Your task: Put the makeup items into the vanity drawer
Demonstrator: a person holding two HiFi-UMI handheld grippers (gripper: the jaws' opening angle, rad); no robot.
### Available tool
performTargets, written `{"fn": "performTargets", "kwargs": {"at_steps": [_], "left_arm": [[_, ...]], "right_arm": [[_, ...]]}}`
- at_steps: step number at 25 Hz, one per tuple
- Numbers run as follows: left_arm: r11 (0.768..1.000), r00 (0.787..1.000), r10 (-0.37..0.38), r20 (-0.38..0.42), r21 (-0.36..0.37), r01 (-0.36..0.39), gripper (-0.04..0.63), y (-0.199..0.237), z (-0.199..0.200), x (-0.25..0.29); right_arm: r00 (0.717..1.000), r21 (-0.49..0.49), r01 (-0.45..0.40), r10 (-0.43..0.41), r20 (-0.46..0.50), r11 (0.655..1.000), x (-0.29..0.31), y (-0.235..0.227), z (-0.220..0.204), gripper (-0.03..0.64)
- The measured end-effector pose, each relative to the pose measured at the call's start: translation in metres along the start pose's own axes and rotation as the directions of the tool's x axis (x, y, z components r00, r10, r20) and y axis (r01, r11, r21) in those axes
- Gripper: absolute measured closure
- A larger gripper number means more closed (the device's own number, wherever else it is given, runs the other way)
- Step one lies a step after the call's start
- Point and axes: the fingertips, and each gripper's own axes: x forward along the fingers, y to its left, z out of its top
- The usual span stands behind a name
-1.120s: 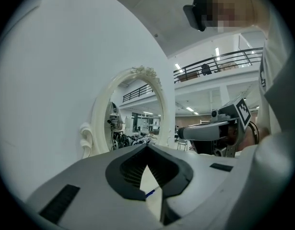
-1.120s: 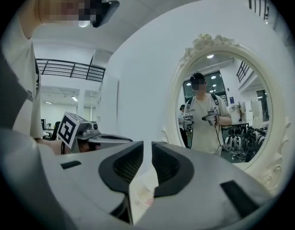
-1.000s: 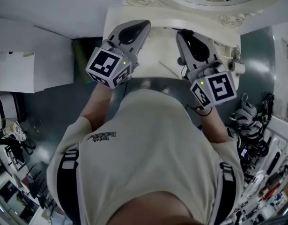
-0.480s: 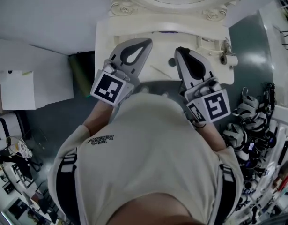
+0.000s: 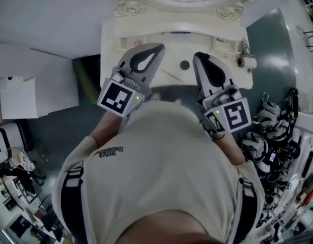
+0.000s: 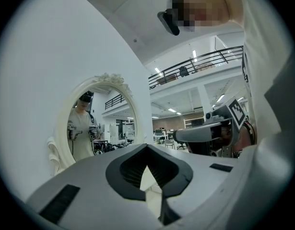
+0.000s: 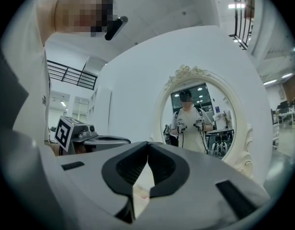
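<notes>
A white wall and an open hall frame the white vanity table (image 5: 111, 44), with its ornate oval mirror (image 7: 200, 123) at the back. The person stands close against the table's front edge. The drawer below cannot be made out behind tongs and torso. Since a second ago both tongs have moved forward over the top. The left tongs (image 6: 146, 152) and right tongs (image 7: 147, 147) are each pressed together on nothing. A small dark round item (image 5: 185, 64), probably makeup, lies on the table between them, so loading seems not yet begun.
</notes>
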Motion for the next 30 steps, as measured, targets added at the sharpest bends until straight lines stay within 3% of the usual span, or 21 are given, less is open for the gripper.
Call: {"fn": "performTargets", "kwargs": {"at_steps": [3,8,20,30], "left_arm": [[1.000,1.000,-0.005,0.003,-0.005,0.005,0.581,-0.003,0.000,0.000],[0.998,1.000,0.003,-0.003,0.057,-0.003,0.581,-0.011,-0.001,-0.001],[0.999,0.999,0.034,-0.028,-0.002,-0.034,0.581,-0.002,-0.010,-0.003],[0.998,0.996,0.060,-0.063,-0.023,-0.061,0.581,0.027,-0.032,0.024]], "right_arm": [[1.000,-0.001,-0.010,0.010,-0.007,1.000,-0.001,-0.001,-0.003,0.611],[1.000,-0.009,-0.017,0.017,-0.019,1.000,-0.001,-0.002,-0.005,0.610],[0.998,-0.001,-0.028,0.028,-0.057,1.000,0.001,-0.007,-0.017,0.609],[0.988,-0.046,0.038,-0.045,-0.151,0.998,0.026,-0.050,-0.044,0.599]]}}
